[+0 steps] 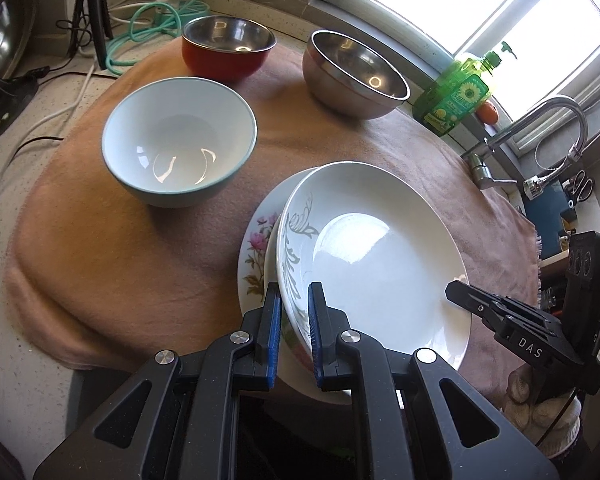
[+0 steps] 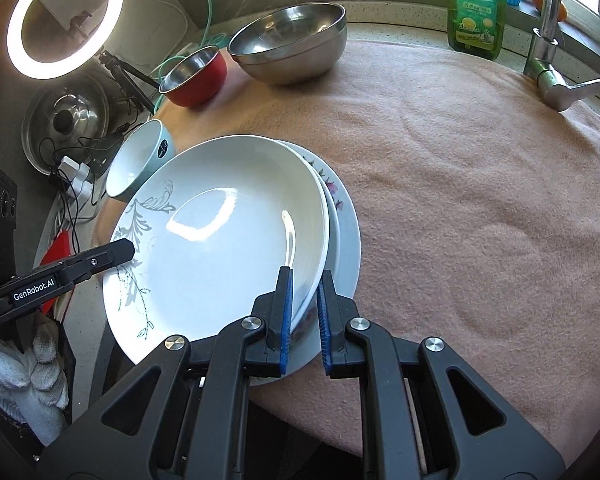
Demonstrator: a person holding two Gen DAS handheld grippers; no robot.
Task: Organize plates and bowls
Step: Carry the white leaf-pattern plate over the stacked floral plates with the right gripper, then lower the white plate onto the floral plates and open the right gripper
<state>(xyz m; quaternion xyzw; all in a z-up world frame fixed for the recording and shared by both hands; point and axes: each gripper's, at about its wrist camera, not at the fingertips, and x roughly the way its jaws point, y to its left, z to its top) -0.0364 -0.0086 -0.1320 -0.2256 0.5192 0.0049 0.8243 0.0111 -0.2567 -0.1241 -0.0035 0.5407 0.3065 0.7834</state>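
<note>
Both tongs, left [image 1: 294, 332] and right [image 2: 304, 316], pinch the leaf-patterned plate [image 1: 380, 264] over the floral plate [image 1: 256, 256] near the bench's front edge; four bowls remain unstacked.

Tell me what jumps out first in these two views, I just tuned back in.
The white leaf-patterned plate fills both views, stacked on a flowered plate, with the left tool and right tool each straddling its rim on opposite sides. Behind on the pink towel sit a white bowl, red bowl and steel bowl.

Bright window [image 1: 480, 4] daylight (blown out), fisheye-warped edges.
</note>
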